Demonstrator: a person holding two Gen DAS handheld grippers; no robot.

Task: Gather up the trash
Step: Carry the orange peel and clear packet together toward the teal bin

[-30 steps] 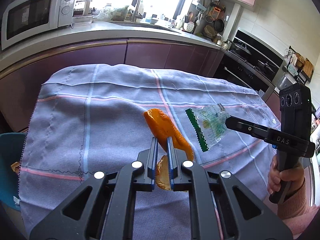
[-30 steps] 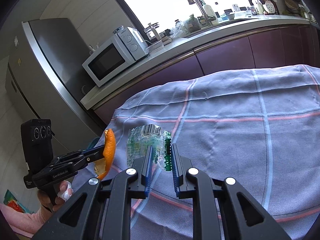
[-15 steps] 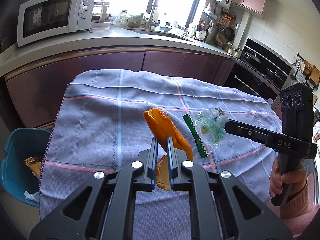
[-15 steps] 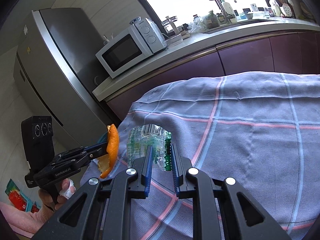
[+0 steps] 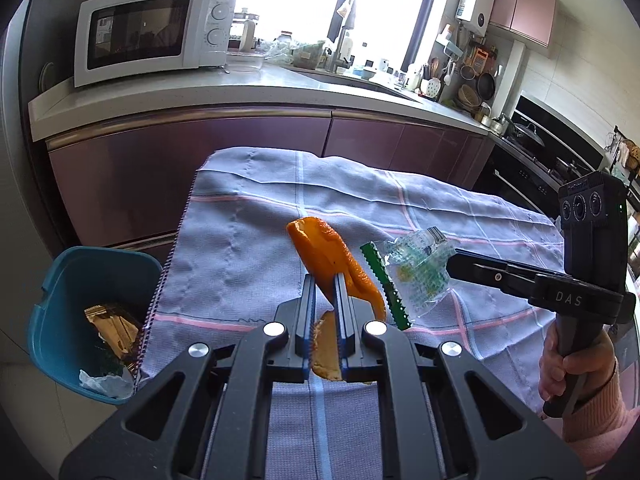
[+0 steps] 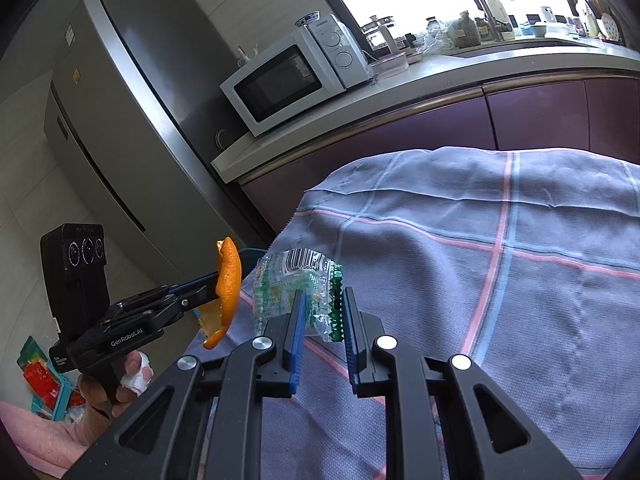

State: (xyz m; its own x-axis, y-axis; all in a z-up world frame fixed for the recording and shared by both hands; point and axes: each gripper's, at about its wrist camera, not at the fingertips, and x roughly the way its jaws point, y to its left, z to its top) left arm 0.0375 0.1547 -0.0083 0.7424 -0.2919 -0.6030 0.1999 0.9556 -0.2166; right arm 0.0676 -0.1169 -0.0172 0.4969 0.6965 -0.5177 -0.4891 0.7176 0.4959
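Left gripper (image 5: 324,280) clamped on orange peel (image 5: 330,258), peel standing up above jaws, held over checked cloth (image 5: 248,248); right gripper (image 6: 322,300) pinching crumpled clear wrapper (image 6: 298,280) with green serrated edge, also lifted off cloth; peel and wrapper just beside each other; teal bin (image 5: 92,268) left of table edge, below cloth level, holding gold wrapper (image 5: 112,320) and white scrap (image 5: 102,380); microwave (image 5: 154,34) on counter behind.

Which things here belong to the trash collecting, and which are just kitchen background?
Part of the job:
- orange peel, held in the left gripper
- clear plastic wrapper, held in the right gripper
- blue bin, already holding trash

Just lying about:
- microwave
- fridge
- checked tablecloth
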